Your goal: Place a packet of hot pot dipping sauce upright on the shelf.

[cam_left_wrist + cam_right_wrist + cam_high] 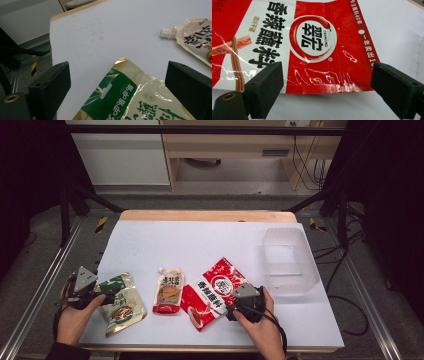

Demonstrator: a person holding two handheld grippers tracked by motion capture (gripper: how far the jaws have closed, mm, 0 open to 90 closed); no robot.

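Three food pouches lie on the white table (200, 240). A green and gold pouch (121, 303) (130, 100) lies at the front left, and my left gripper (102, 297) (117, 90) stands open with its jaws on either side of the pouch's top corner. In the middle rests a small spouted pouch (169, 291) (192, 37) with a white cap. A large red and white pouch (212, 292) (312, 42) lies right of it. My right gripper (227, 307) (324, 82) is open at its near edge, the jaws standing wide above that edge.
A clear plastic bin (290, 261) stands at the table's right side, beyond my right hand. The table's left edge (51, 45) runs close beside my left gripper. Metal frame bars and cables surround the table.
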